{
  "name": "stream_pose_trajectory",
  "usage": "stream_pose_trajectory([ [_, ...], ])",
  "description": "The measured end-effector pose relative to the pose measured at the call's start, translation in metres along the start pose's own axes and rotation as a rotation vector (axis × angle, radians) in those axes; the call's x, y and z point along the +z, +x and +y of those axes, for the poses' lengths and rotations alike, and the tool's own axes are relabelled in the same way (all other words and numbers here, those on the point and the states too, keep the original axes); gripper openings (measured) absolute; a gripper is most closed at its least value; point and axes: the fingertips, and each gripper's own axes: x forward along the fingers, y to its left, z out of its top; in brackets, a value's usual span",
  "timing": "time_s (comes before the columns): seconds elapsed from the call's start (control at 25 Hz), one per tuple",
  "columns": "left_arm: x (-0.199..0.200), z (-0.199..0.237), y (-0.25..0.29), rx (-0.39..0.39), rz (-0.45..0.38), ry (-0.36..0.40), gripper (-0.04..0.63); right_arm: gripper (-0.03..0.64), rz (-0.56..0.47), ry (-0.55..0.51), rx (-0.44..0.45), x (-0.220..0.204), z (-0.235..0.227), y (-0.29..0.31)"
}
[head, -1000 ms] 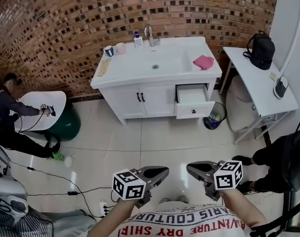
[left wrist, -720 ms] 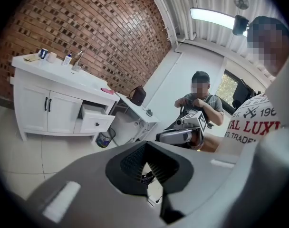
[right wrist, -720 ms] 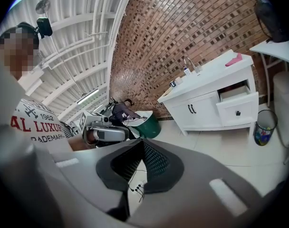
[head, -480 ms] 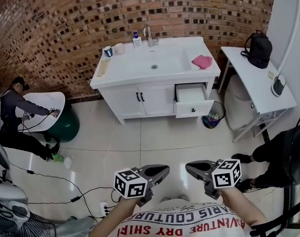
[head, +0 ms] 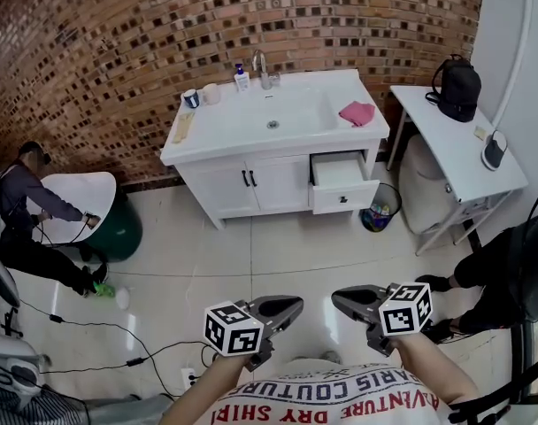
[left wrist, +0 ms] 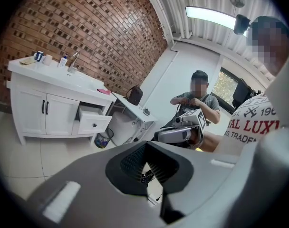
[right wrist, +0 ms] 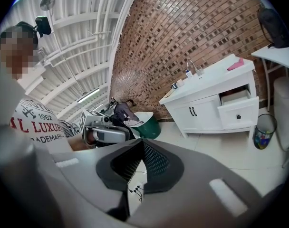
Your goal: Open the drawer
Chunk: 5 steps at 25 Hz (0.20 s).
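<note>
A white vanity cabinet (head: 251, 184) stands against the brick wall. Its drawer (head: 342, 184) at the right side is pulled partly out, with a small dark knob on the front. The drawer (left wrist: 93, 121) also shows far off in the left gripper view, and the drawer (right wrist: 239, 113) in the right gripper view. My left gripper (head: 297, 305) and right gripper (head: 336, 296) hang close to my body, far from the cabinet, tips turned toward each other. Both are shut with nothing in them. The jaws of the left gripper (left wrist: 145, 143) meet, as do those of the right gripper (right wrist: 143, 140).
A pink cloth (head: 357, 112) lies on the countertop. A small bin (head: 379, 211) sits right of the cabinet, beside a white side table (head: 455, 149) with a black backpack (head: 456, 87). A person (head: 21, 211) crouches at the left; cables (head: 92, 317) cross the tiled floor. Another person (head: 508, 282) stands right.
Both grippers have kept still and shut. The head view has drifted slightly, and the crouching person at the left has shifted an arm. The drawer stands as before.
</note>
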Motion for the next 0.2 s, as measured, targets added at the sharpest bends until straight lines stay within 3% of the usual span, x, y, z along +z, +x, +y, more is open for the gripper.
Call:
stream_pose_trajectory([
  [0.2,0.0006,-0.0075,-0.0006,-0.012,0.004,-0.002,-0.018,0.006,0.012,-0.011,0.005,0.003,0.0062,0.0012],
])
